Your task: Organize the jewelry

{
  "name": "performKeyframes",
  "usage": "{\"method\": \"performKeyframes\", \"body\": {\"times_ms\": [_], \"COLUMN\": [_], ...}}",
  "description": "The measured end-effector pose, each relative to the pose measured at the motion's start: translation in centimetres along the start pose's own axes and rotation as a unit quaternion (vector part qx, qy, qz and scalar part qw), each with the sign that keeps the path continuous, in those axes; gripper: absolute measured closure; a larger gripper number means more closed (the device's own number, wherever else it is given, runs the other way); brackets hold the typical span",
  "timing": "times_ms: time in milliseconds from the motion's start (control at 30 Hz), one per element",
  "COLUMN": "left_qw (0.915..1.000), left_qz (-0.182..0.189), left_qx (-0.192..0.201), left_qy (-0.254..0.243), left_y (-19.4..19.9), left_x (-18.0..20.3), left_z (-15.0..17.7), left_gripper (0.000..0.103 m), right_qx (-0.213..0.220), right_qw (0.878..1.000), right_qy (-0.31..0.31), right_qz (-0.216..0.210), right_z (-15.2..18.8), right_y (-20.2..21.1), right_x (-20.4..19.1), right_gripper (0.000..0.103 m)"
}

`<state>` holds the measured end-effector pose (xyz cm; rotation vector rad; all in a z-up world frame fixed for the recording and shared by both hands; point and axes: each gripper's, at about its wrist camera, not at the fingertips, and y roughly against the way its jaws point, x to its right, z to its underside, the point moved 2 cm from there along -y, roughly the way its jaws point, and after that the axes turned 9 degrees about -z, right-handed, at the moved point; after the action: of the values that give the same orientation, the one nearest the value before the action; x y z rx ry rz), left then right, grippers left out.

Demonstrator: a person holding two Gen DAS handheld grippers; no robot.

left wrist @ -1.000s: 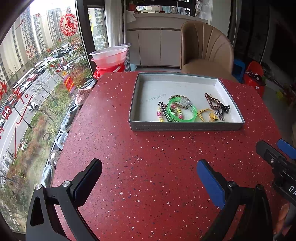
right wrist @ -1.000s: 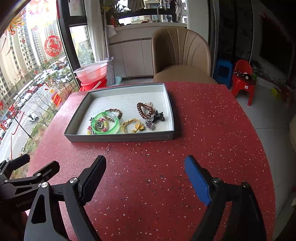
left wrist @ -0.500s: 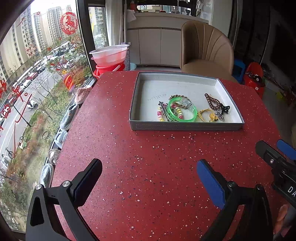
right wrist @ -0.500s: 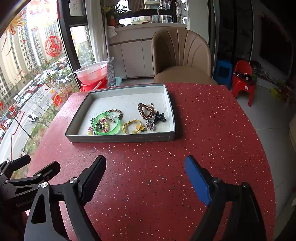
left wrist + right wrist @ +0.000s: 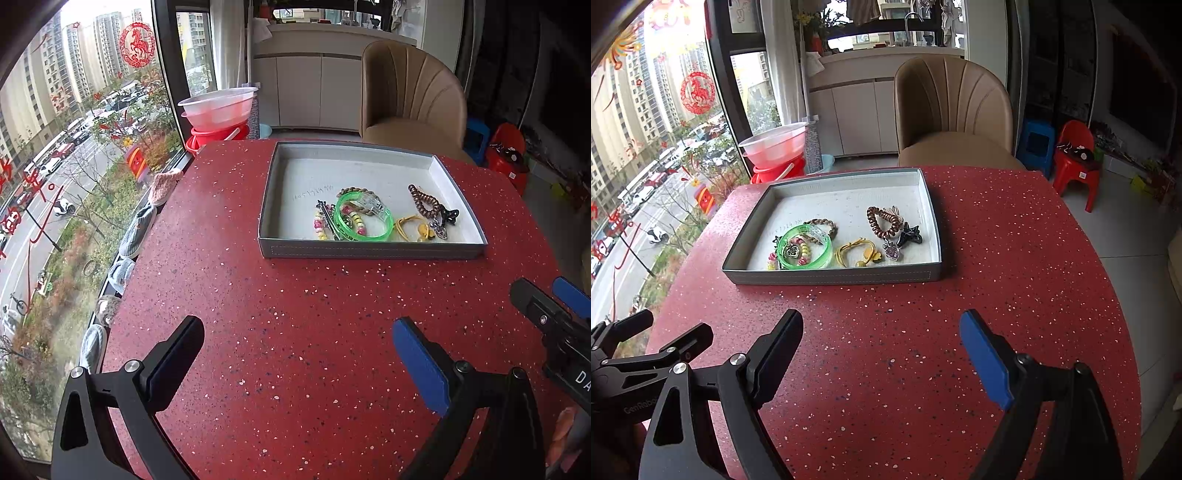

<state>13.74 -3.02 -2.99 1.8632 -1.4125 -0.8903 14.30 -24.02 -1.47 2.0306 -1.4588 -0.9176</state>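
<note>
A shallow grey tray (image 5: 369, 252) (image 5: 834, 276) sits on the red speckled table (image 5: 295, 314) (image 5: 886, 350). Inside lie a green bangle (image 5: 364, 219) (image 5: 805, 246), a beaded bracelet (image 5: 319, 225), a braided brown band (image 5: 822, 225), a yellow hair tie (image 5: 412, 227) (image 5: 855, 251), a brown coil hair tie (image 5: 424, 203) (image 5: 882, 221), a black claw clip (image 5: 448, 216) (image 5: 910, 236) and a heart pendant (image 5: 894, 253). My left gripper (image 5: 299, 354) hovers open over the table's near part, well short of the tray. My right gripper (image 5: 882, 350) is likewise open and empty.
A tan upholstered chair (image 5: 410, 92) (image 5: 953, 118) stands behind the table. Stacked plastic basins (image 5: 218, 110) (image 5: 775, 147) sit by the window on the left. A red child's chair (image 5: 1075, 155) and blue stool (image 5: 1036, 142) are at the right. The table's rounded edge drops off left and right.
</note>
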Motion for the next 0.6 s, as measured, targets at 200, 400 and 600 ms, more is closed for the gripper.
{"method": "performKeyframes", "body": {"times_ms": [200, 400, 600], "left_qw": [1.0000, 1.0000, 1.0000], "left_qz": [-0.001, 0.000, 0.000], "left_qx": [0.000, 0.000, -0.001], "left_qy": [-0.001, -0.001, -0.001], "left_y": [0.00, 0.00, 0.00], "left_x": [-0.03, -0.02, -0.02], "left_z": [0.02, 0.01, 0.00], "left_gripper": [0.000, 0.000, 0.000], "right_qx": [0.000, 0.000, 0.000], "right_qw": [1.000, 1.000, 1.000], "right_qy": [0.000, -0.001, -0.001], "right_qz": [0.000, 0.000, 0.000], "right_z": [-0.03, -0.06, -0.06], "right_y": [-0.01, -0.05, -0.06], "right_x": [-0.06, -0.16, -0.17], "right_gripper": [0.014, 0.014, 0.014]}}
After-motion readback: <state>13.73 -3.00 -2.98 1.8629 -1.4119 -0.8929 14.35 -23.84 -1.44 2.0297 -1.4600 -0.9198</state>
